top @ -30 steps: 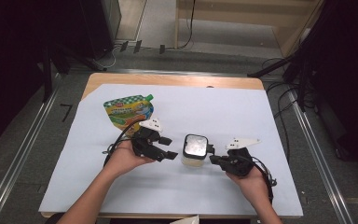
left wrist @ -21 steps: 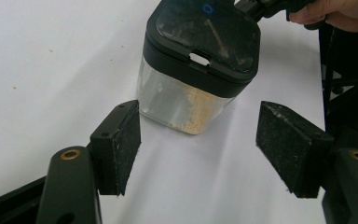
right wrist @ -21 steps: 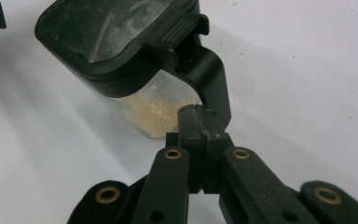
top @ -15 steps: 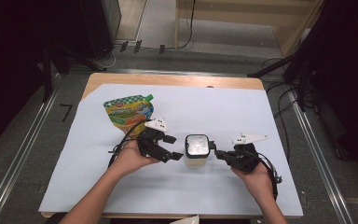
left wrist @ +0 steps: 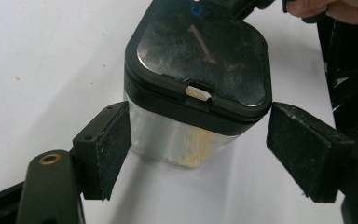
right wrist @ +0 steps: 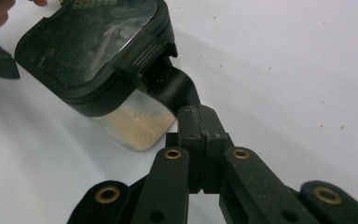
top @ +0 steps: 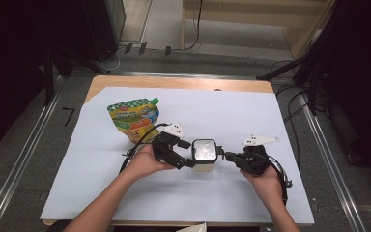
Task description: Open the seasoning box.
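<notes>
A small clear jar (top: 204, 153) with a black lid is seen standing upright on the white-covered surface (top: 232, 113), pretty much dead centre between the two hands. A bit of pale powder is visible at its bottom.

The left tool (top: 185, 153) is parked at the jar's 9 o'clock. In the left gripper view its jaws have just been spreading — the jar (left wrist: 196, 88) sits between the pads (left wrist: 111, 142), with one pad at about its wall and the other clearly off it, so nothing is clamped.

The right tool (top: 227, 155) comes in from 3 o'clock. In the right gripper view (right wrist: 200, 123) its jaws are pressed together on a black tab (right wrist: 175, 88) sticking out from the lid's edge — the jar (right wrist: 107, 60) looks tilted there, though that is probably just the camera angle.

A colourful pouch (top: 133, 118) is lying at roughly 10 o'clock from the jar, well apart.
</notes>
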### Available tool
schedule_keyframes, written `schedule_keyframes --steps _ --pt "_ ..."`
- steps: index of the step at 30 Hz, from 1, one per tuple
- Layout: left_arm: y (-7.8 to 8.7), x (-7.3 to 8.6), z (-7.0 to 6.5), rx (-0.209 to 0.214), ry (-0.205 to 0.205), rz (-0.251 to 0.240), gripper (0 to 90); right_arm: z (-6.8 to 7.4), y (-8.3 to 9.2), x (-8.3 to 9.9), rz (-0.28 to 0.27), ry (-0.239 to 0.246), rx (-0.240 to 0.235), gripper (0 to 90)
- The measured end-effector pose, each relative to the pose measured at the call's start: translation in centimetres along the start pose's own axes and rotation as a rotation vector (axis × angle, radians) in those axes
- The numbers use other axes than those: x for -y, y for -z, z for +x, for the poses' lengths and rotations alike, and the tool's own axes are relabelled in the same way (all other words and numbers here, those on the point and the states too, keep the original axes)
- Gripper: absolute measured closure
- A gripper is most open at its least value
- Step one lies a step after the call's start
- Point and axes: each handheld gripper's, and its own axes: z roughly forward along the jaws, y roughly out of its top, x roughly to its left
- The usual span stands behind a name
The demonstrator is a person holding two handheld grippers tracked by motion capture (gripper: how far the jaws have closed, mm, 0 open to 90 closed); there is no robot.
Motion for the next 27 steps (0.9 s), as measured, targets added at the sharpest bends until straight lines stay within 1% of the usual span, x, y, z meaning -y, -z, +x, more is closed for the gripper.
schedule_keyframes --steps 1,3,6,9,13,18,20,27 --pt "-0.09 -0.03 -0.06 -0.01 -0.012 0.002 22.9 -0.06 -0.05 -0.01 0.0 -0.006 -0.002 90.0" --pt "-0.39 -0.02 -0.11 -0.018 -0.018 0.002 21.5 -0.08 -0.19 -0.02 0.003 -0.006 0.005 90.0" --pt "-0.86 -0.16 0.13 -0.008 -0.011 0.003 18.7 -0.06 -0.23 -0.02 0.004 -0.003 0.011 90.0" --pt "-1.08 -0.41 0.02 -0.016 -0.019 0.009 17.3 -0.04 -0.24 -0.02 0.003 -0.001 0.016 90.0" --pt "-1.04 -0.5 -0.12 -0.028 -0.018 0.017 17.2 0.0 -0.26 -0.05 0.001 -0.005 0.018 90.0" --pt "-1.03 -0.65 -0.23 -0.031 0.001 0.02 17.4 0.03 -0.28 -0.03 -0.001 -0.008 0.023 90.0" --pt "-1.02 -0.68 -0.28 -0.036 -0.001 0.011 17.6 0.02 -0.27 -0.02 0.0 -0.012 0.023 90.0" --pt "-0.95 -0.82 -0.32 -0.038 0.004 0.015 17.8 -0.02 -0.27 0.0 0.0 -0.012 0.026 90.0"
